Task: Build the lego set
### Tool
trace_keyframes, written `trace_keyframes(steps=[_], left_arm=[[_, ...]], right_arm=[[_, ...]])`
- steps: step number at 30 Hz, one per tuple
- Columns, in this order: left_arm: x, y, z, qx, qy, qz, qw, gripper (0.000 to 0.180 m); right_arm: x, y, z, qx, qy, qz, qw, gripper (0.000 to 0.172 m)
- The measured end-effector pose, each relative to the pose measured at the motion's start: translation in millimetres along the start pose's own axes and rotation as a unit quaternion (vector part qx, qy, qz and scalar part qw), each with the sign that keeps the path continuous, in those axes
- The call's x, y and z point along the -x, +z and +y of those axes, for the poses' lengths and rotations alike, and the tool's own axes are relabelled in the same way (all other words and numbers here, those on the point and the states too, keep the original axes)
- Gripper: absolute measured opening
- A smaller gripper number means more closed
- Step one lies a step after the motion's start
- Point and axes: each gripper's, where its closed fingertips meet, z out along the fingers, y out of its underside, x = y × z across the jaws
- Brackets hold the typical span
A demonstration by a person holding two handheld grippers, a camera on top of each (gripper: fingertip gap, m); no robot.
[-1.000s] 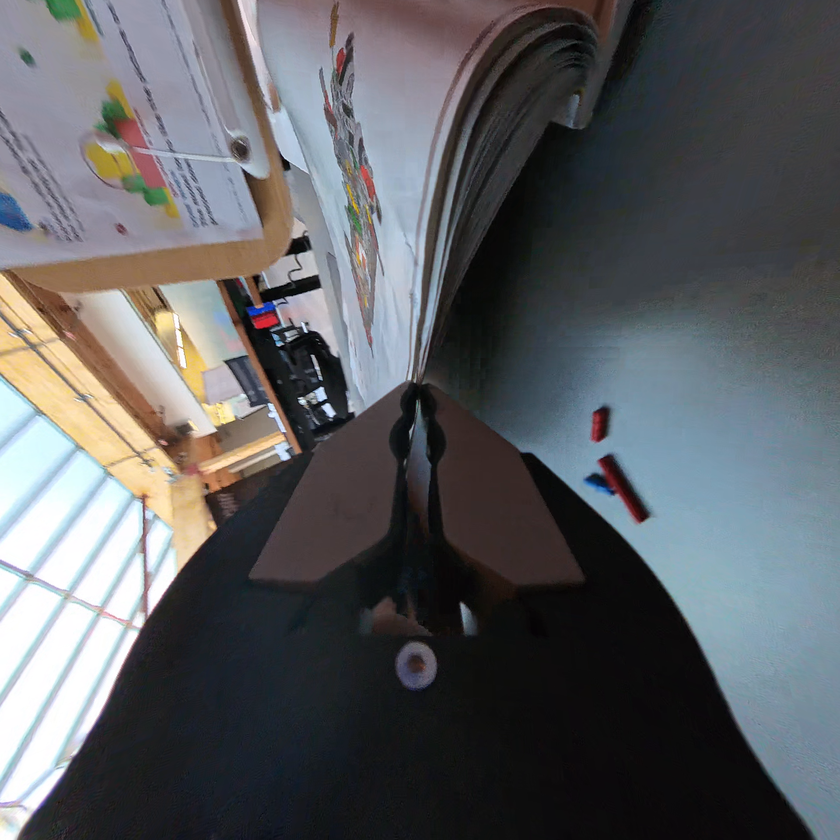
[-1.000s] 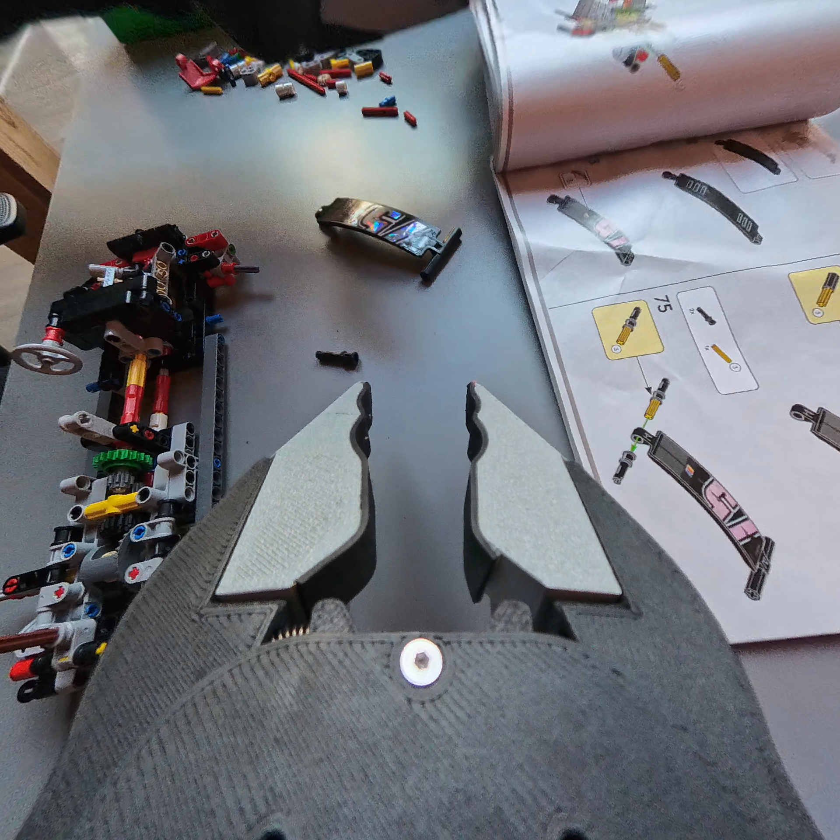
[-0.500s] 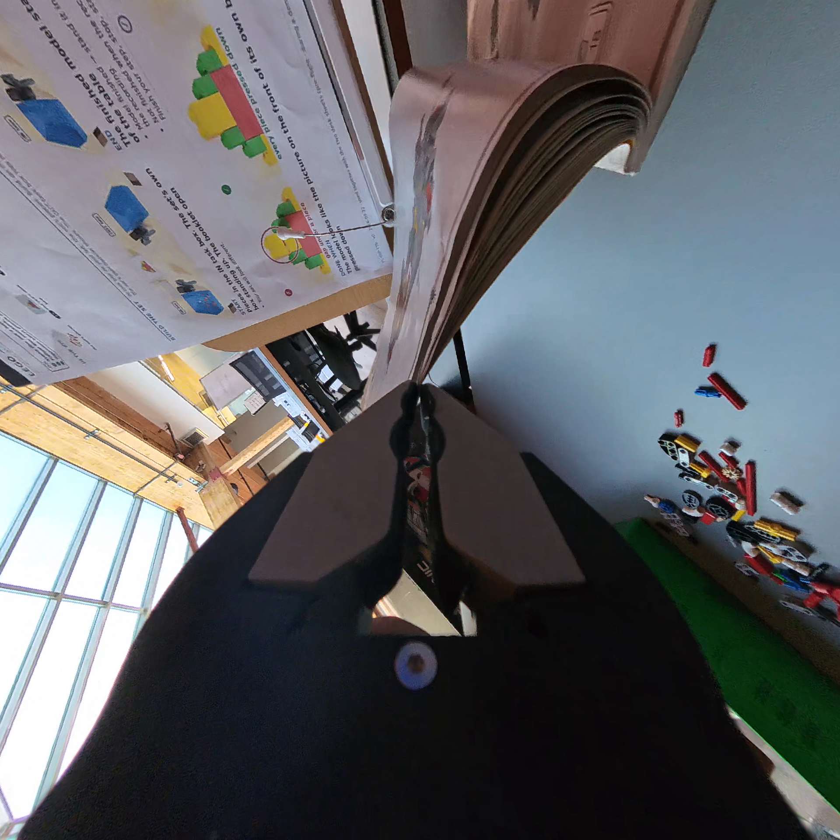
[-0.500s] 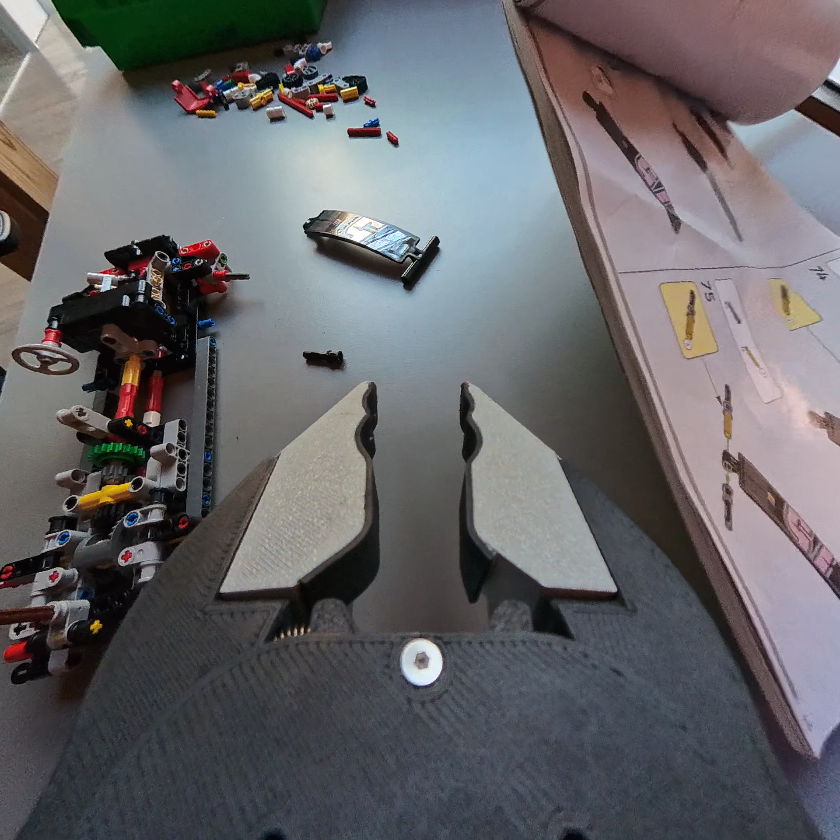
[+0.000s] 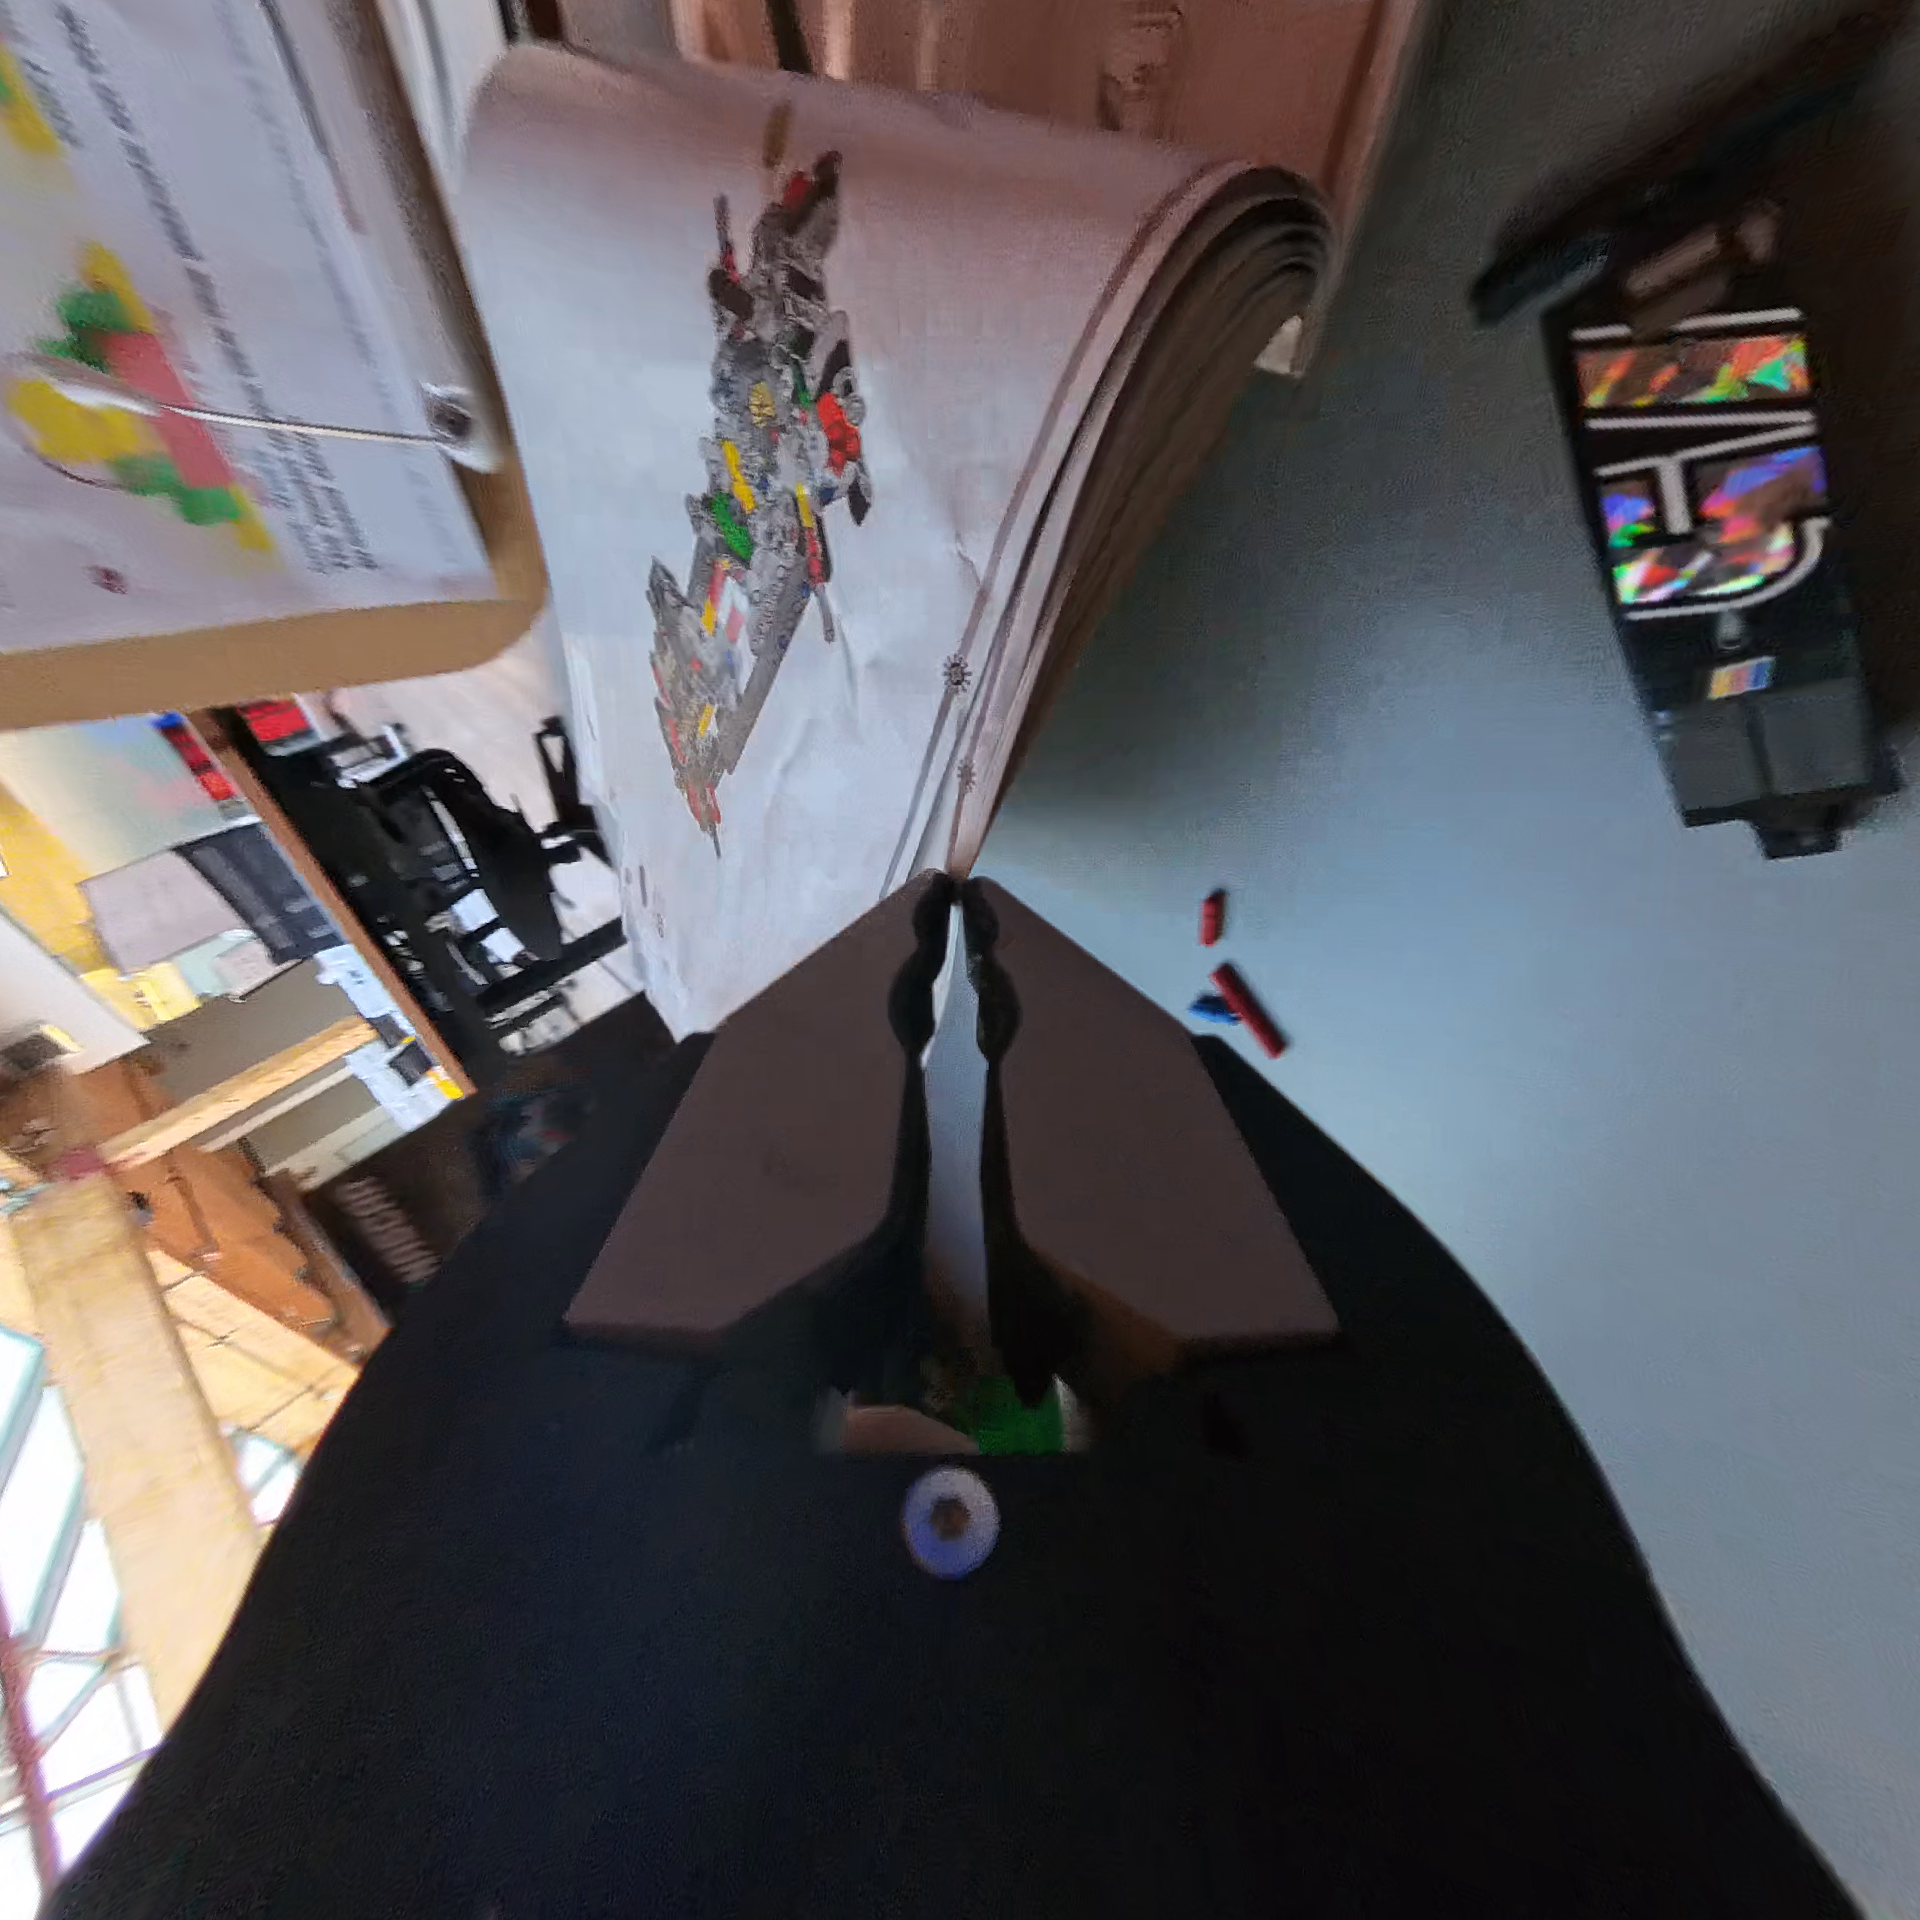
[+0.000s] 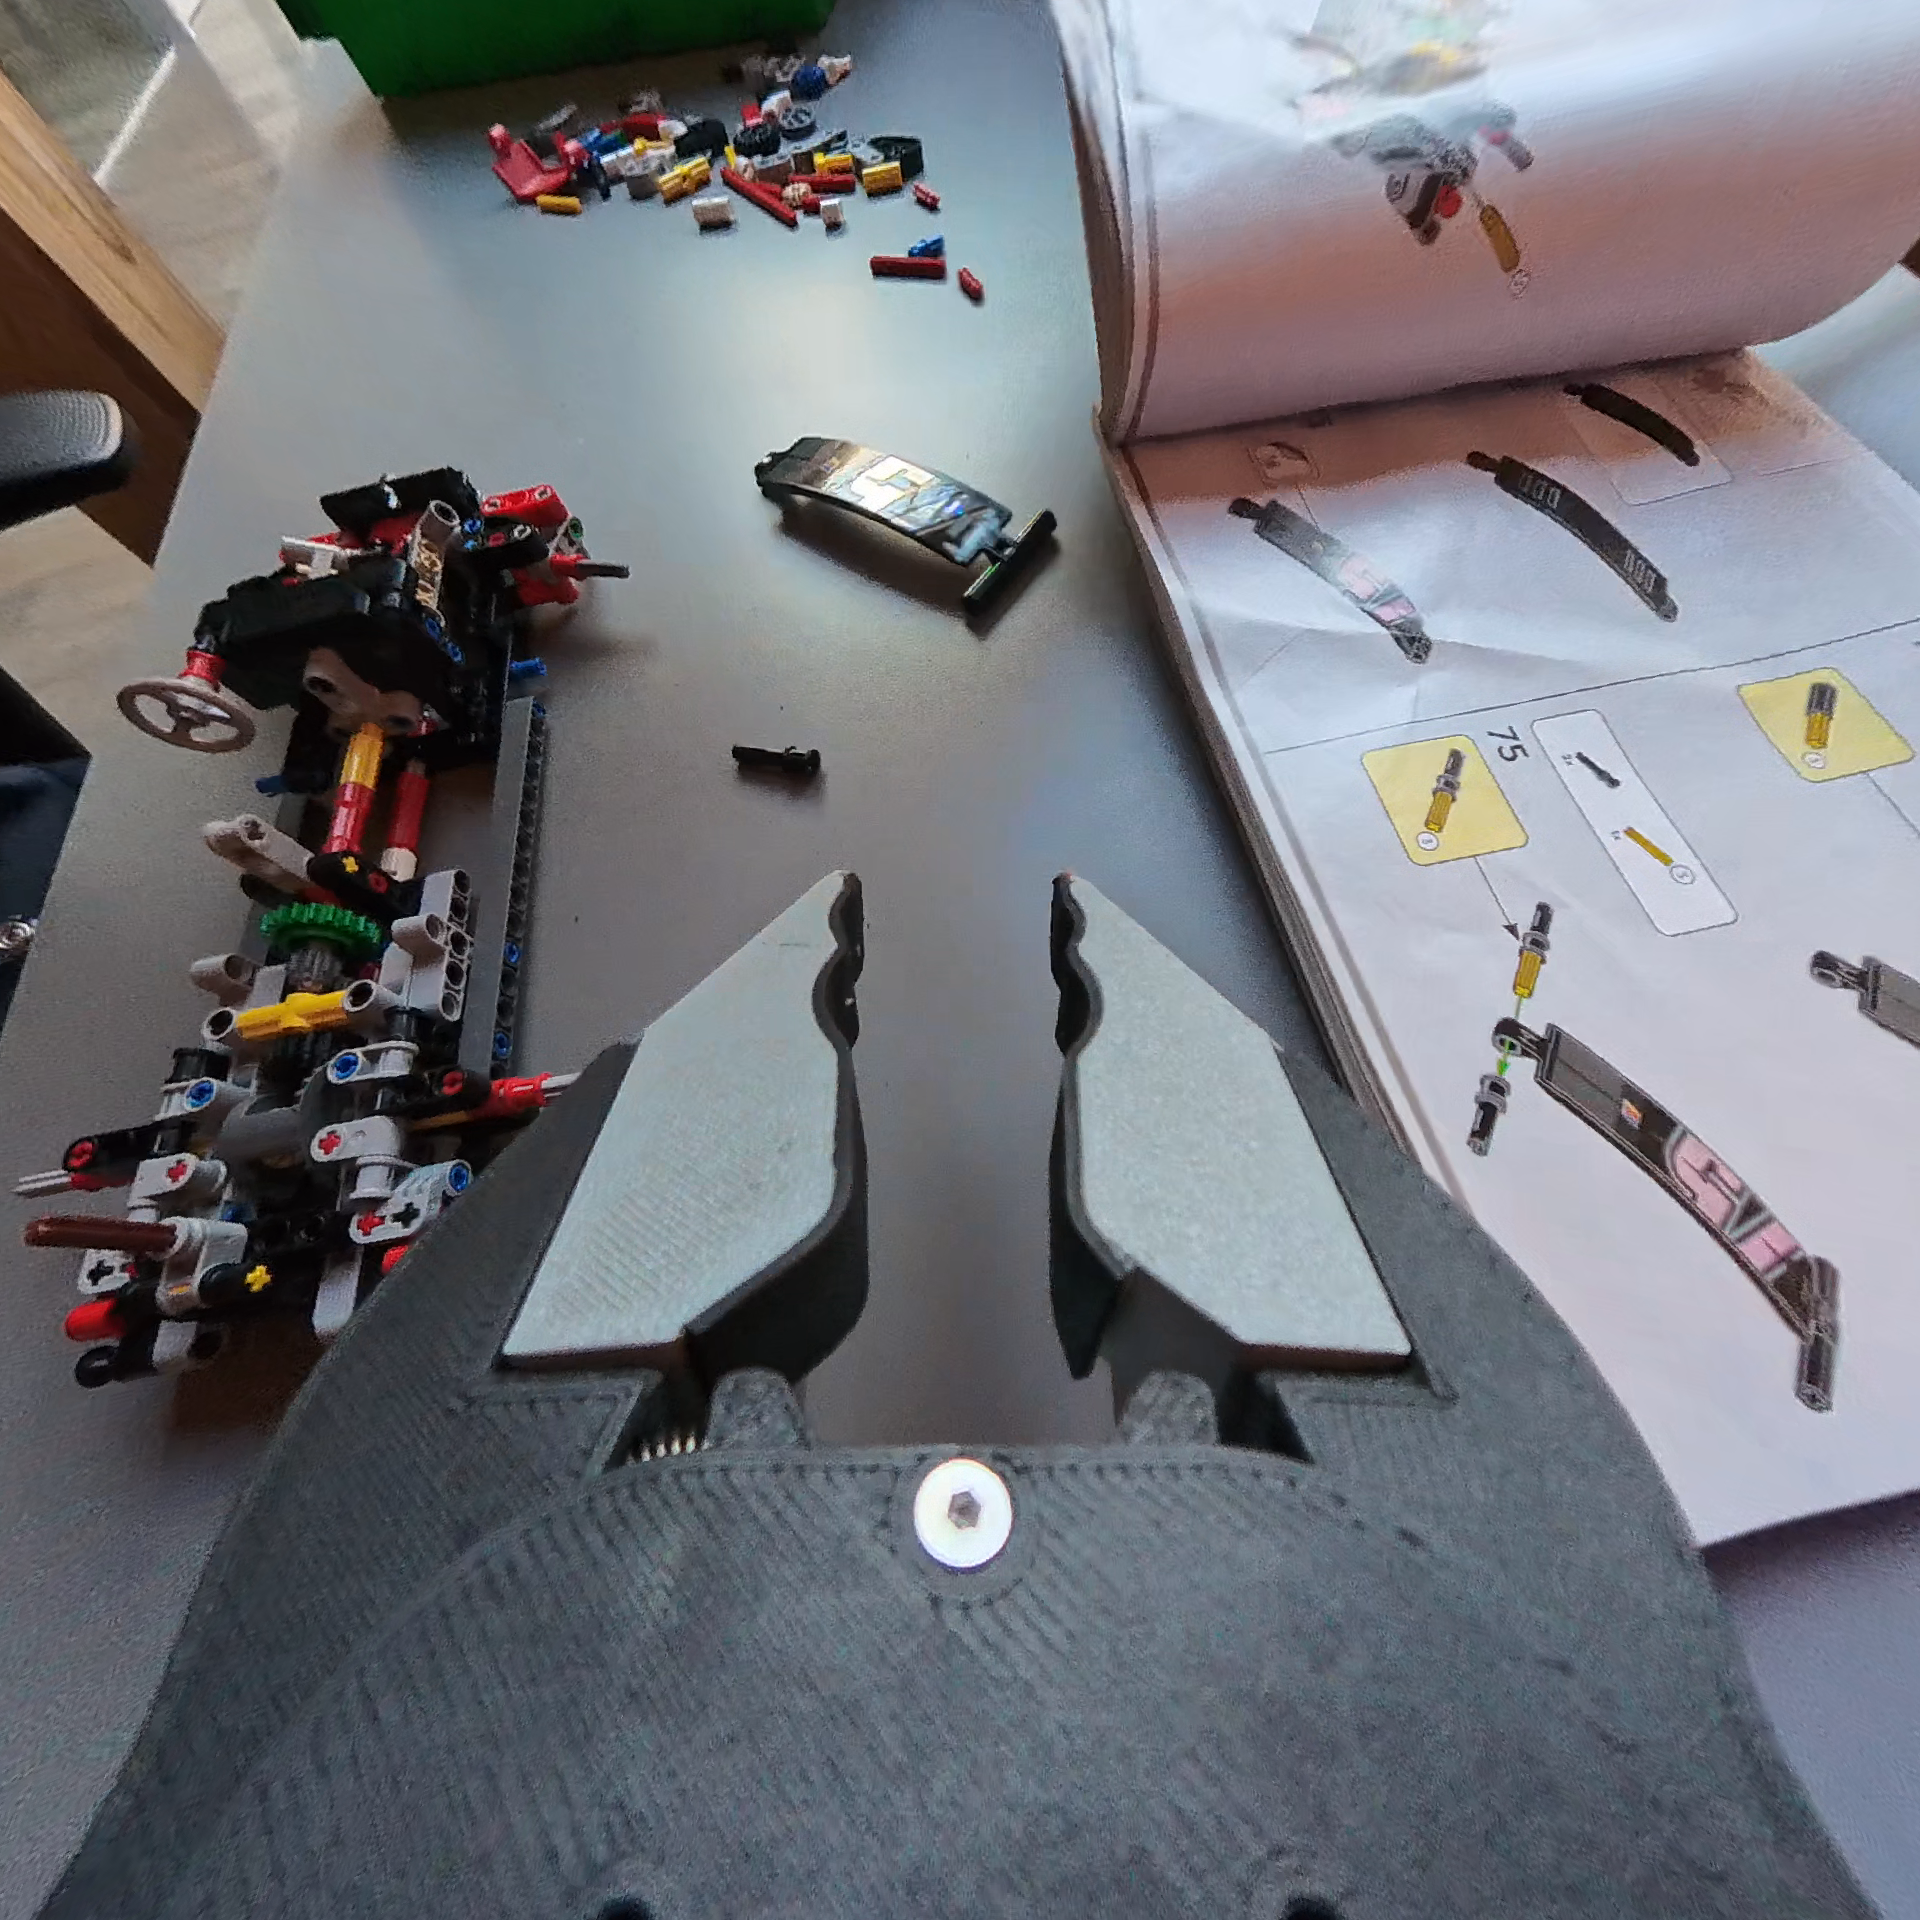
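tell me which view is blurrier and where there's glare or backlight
Left wrist view: clearly blurrier, the clipboard sheet and booklet page smeared, the bright windows leaving the left tool nearly black. Right wrist view: mostly sharp, soft glare on the grey table, the black pin casting a faint shadow, wide-angle bending at the edges.
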Motion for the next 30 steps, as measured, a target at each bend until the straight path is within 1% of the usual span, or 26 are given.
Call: trace_keyframes(steps=[4,6,7,9,10,12,14,17,19,22,24,26,27,30], left_arm=[[-37,23,13,-0.015,-0.068,0.028,0.997,0.003],[-39,22,24,-0.02,-0.11,0.016,0.994,0.012],[-37,16,30,-0.026,-0.139,0.011,0.99,0.016],[-31,-8,46,-0.053,-0.211,0.003,0.976,0.027],[-27,-26,57,-0.072,-0.253,-0.006,0.965,0.032],[-23,-70,82,-0.127,-0.332,-0.023,0.934,0.037],[-28,-116,115,-0.172,-0.39,-0.046,0.903,0.038],[-59,-172,174,-0.205,-0.462,-0.069,0.86,0.039],[-95,-199,211,-0.217,-0.518,-0.068,0.825,0.041],[-167,-229,253,-0.222,-0.576,-0.055,0.785,0.054],[-227,-250,268,-0.24,-0.6,-0.038,0.762,0.059],[-298,-267,281,-0.25,-0.627,-0.013,0.738,0.06],[-336,-273,291,-0.242,-0.639,-0.008,0.73,0.06],[-449,-289,326,-0.185,-0.665,-0.003,0.723,0.059]], right_arm=[[3,5,1,0.005,-0.005,0.0,1.0,0.034],[6,5,0,0.005,-0.01,0.0,1.0,0.034],[7,5,0,0.005,-0.015,0.002,1.0,0.035],[7,3,-4,-0.006,-0.026,0.009,1.0,0.034],[7,3,-7,-0.022,-0.029,0.009,0.999,0.033],[-3,3,-10,-0.039,-0.016,0.025,0.999,0.031],[-12,0,-14,-0.025,0.027,0.038,0.999,0.034],[0,-17,-44,-0.053,0.072,0.052,0.995,0.038],[13,-28,-57,-0.052,0.078,0.074,0.993,0.038],[33,-40,-59,-0.015,0.074,0.115,0.991,0.042],[43,-47,-52,0.0,0.075,0.146,0.986,0.047],[53,-53,-38,0.003,0.084,0.174,0.981,0.05],[60,-53,-29,0.002,0.092,0.179,0.98,0.052],[85,-49,10,0.005,0.11,0.196,0.974,0.053]])
